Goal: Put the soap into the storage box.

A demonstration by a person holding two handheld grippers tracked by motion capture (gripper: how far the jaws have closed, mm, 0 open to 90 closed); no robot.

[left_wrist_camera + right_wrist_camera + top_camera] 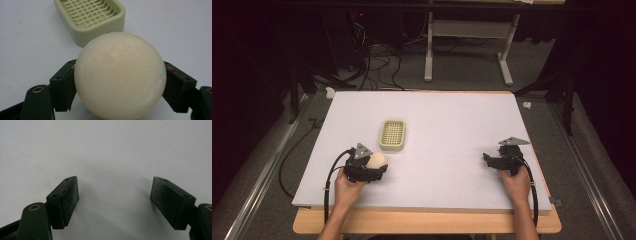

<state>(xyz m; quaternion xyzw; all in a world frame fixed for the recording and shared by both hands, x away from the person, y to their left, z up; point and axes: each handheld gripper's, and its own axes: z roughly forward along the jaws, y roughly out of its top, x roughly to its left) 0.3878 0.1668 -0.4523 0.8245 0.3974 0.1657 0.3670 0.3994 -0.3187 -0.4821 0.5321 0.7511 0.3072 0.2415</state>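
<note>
Cream soap ball [119,76] sits clamped between both jaws of left tool [371,169], near-left part of the white bench [452,125], just off the near end of the pale green slatted soap dish [392,134]. Dish lies flat on the bench, nothing in it, close beyond the ball in the left gripper view. Right tool [115,200] at near-right of the bench, jaws spread wide, nothing between them, bare white surface under them. A hand holds each tool.

Beyond the white-topped table [437,107], a grey carpeted floor [462,70] holds a tangle of black cables [377,62] and a pale metal desk frame [467,45]. Darkness surrounds it.
</note>
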